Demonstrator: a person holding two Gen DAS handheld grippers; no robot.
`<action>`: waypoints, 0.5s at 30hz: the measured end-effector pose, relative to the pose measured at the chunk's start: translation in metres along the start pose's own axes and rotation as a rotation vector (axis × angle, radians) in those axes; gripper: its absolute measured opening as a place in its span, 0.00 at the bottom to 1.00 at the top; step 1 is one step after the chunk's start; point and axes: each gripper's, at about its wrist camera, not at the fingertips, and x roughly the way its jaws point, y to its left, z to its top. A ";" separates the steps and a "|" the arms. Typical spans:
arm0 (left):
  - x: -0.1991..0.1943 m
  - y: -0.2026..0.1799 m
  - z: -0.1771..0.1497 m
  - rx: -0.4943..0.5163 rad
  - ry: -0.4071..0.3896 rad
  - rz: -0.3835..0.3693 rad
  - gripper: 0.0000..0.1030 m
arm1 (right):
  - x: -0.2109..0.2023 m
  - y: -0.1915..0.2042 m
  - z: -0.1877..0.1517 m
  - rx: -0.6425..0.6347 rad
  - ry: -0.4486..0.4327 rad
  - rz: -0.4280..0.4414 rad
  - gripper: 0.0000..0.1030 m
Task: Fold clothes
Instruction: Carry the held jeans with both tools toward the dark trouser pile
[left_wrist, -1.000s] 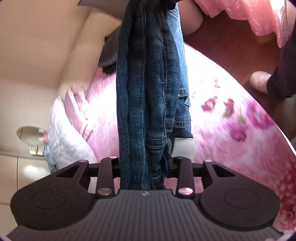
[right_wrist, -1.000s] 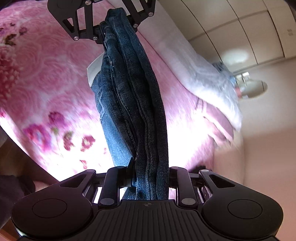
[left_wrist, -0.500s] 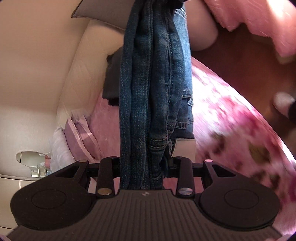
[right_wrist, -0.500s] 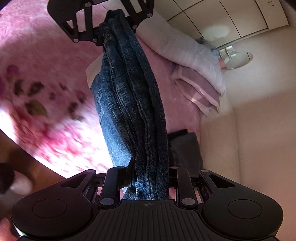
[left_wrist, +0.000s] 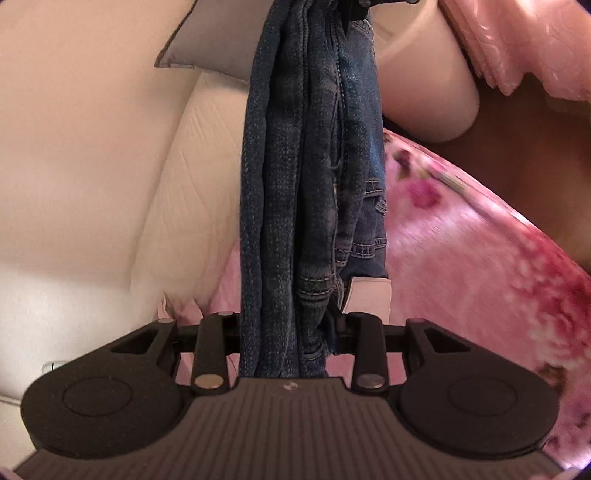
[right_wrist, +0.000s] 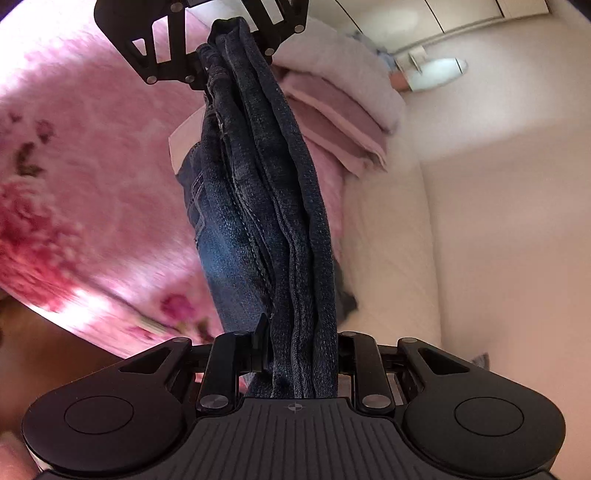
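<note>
While the jeans (left_wrist: 303, 206) are clamped between left claw (left_wrist: 284, 332) and right claw (right_wrist: 303, 354), the bundle is shifted across the bed (right_wrist: 92, 177) toward the folded stack (right_wrist: 343, 110) at 1 o'clock, suggesting placement.
</note>
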 end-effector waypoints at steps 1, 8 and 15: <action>0.010 0.006 0.003 0.005 -0.005 0.001 0.30 | 0.007 -0.008 -0.003 0.004 0.008 -0.004 0.21; 0.094 0.065 0.028 -0.007 0.028 0.028 0.31 | 0.075 -0.077 -0.023 -0.010 -0.017 -0.014 0.21; 0.203 0.124 0.058 -0.120 0.168 0.152 0.30 | 0.179 -0.162 -0.038 -0.056 -0.166 -0.075 0.22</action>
